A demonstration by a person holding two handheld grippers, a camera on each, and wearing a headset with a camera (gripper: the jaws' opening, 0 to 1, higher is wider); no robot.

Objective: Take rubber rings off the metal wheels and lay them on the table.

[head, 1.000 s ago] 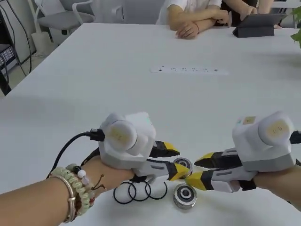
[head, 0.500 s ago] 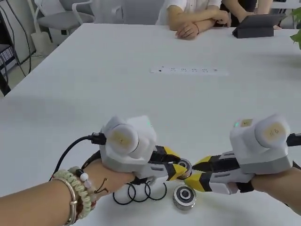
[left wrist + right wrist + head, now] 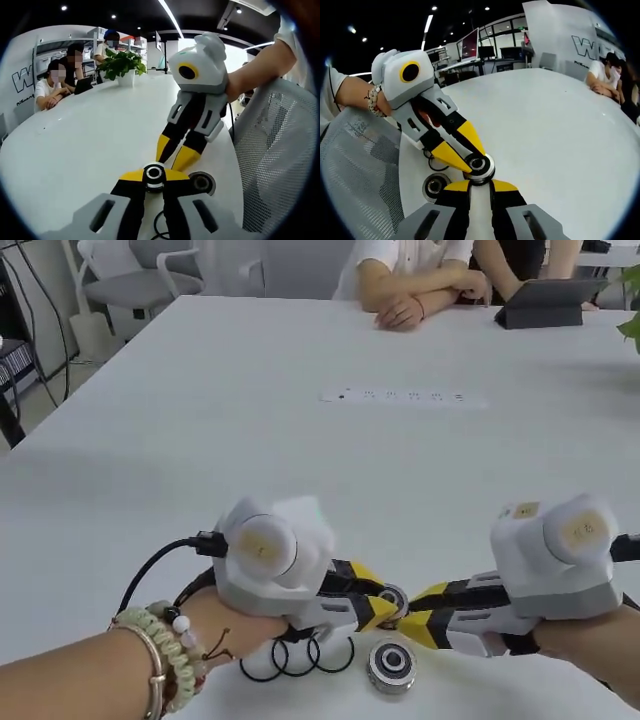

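Head view: the left claw [image 3: 383,595] reaches in from 9 o'clock and is clenched on a metal wheel [image 3: 393,597], held just above the white counter [image 3: 200,420]. The right claw [image 3: 420,610] reaches in from 3 o'clock and its yellow tips meet the same wheel. I cannot tell if it grasps the wheel or only touches it. At 6 o'clock from the held wheel a second wheel [image 3: 392,665] lies flat on the counter. At 9 o'clock from that one, three black rubber rings [image 3: 300,655] lie overlapping. A power strip [image 3: 405,395] lies far off at 12 o'clock.

Left gripper view: the left claw [image 3: 154,176] holds the metal wheel [image 3: 154,173] between its two yellow tips. The right claw [image 3: 175,152] points in from 12 o'clock, its jaws a little apart and the tips just beside the wheel's rim. The second wheel [image 3: 201,182] lies at 3 o'clock from the held one. A plant [image 3: 122,62] stands far off at 11 o'clock.

Right gripper view: the right claw [image 3: 480,186] has its tips at the lower edge of the metal wheel [image 3: 479,166]. The left claw [image 3: 472,159] pinches it from 10 o'clock. The second wheel [image 3: 435,186] lies on the counter [image 3: 545,125] at 8 o'clock.
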